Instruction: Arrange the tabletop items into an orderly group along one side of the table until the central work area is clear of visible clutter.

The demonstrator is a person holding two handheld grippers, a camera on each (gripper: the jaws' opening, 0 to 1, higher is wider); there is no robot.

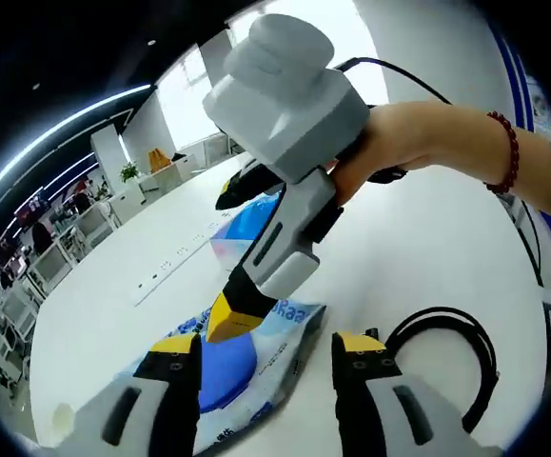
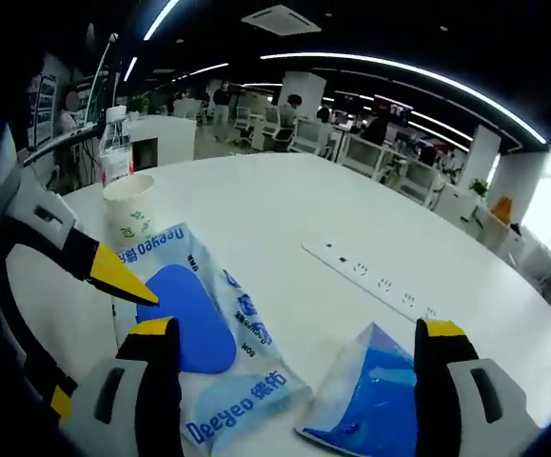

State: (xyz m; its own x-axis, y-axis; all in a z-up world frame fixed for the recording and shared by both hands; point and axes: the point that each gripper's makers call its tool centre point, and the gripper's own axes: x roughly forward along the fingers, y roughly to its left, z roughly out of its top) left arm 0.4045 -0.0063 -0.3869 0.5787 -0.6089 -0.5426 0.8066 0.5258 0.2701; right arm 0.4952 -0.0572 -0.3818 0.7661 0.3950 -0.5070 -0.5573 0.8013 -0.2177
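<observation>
tissue pack (image 2: 213,352): flat on white table (image 2: 285,209), low between right gripper (image 2: 294,367) jaws, wide apart, holding nothing. second blue pack (image 2: 370,400): just beside tissue pack, near one jaw. left gripper (image 1: 265,357): jaws wide, empty, at tissue pack's edge. paper cup (image 2: 130,205) and water bottle (image 2: 115,143): beyond tissue pack, near table edge. black cable (image 1: 446,352): beside tissue pack. step judged: reaching to gather packs; next calls for closing on one pack.

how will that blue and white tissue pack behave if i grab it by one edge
Probably floppy: the tissue pack is a soft plastic wrap with creases. Likely light for its size. The glossy film may slip between the fingers.
</observation>
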